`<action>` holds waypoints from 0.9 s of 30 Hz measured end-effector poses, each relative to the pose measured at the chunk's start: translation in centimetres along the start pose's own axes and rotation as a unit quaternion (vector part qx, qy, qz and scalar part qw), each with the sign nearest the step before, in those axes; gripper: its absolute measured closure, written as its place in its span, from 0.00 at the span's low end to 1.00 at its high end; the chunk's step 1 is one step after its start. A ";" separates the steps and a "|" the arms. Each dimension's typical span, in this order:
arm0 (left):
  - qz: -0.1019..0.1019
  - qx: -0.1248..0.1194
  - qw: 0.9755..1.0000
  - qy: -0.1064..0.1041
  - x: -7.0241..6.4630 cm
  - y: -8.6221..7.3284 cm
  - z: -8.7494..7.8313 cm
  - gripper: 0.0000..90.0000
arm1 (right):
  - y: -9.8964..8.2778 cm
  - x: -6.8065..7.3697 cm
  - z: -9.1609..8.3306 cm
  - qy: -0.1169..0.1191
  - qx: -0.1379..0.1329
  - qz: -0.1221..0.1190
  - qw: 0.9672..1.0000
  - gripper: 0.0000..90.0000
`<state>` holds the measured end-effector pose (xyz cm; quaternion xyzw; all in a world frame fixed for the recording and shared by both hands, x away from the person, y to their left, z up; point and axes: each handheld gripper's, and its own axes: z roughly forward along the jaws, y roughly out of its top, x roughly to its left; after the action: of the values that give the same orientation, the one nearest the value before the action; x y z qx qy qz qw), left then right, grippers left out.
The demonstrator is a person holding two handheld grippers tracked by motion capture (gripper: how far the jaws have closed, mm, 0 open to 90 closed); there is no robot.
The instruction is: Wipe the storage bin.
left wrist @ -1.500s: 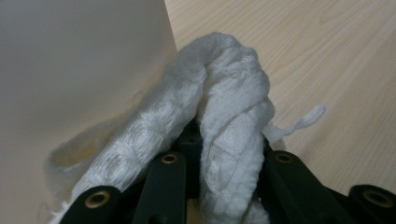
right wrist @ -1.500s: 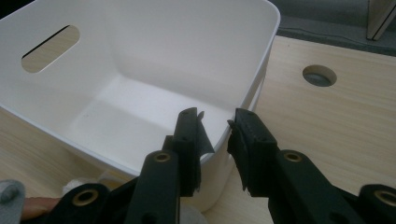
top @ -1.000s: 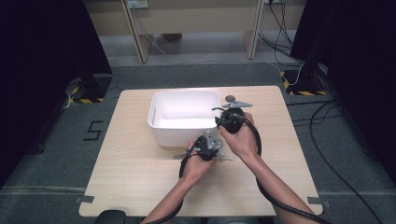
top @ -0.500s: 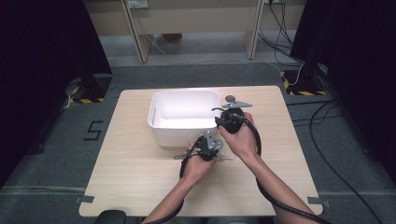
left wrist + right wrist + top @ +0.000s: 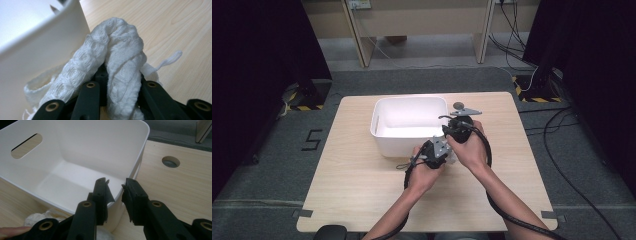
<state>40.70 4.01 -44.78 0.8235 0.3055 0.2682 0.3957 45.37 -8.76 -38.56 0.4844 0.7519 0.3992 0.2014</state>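
My left gripper (image 5: 117, 82) is clamped on a bunched white cloth (image 5: 117, 57), held just beside the near right corner of the white plastic bin (image 5: 407, 137); the cloth nearly touches the bin's outer wall. My right gripper (image 5: 116, 188) straddles the bin's rim at that same corner, one jaw inside and one outside, but I cannot tell whether the pads press on the wall. The bin sits toward the far middle of the wooden table (image 5: 357, 195), with bare tabletop open on my near side and to both sides. A round hole (image 5: 170, 161) pierces the tabletop beyond the bin's right corner. Grey floor surrounds the table. The cloth is waffle-textured with a loose thread; the bin is smooth, round-cornered, with a slot handle (image 5: 26, 146).
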 end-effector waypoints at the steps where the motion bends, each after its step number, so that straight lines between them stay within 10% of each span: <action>1: 0.006 0.000 1.000 0.002 0.1 0.1 -0.2 0.84 | 0.0 0.0 0.0 0.001 0.000 0.000 1.000 0.80; 17: -0.001 0.015 1.000 0.010 1.4 -2.3 -4.3 0.84 | 0.5 -0.1 -0.2 0.007 -0.011 0.018 1.000 0.62; 27: -0.048 0.021 0.996 0.068 6.6 -6.7 -10.5 0.84 | 0.2 -0.1 1.0 -0.001 0.010 0.025 1.000 0.66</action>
<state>36.01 17.14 -43.22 0.7958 0.3762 0.2976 0.3696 46.22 -8.38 -39.01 0.5054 0.7435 0.3959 0.1872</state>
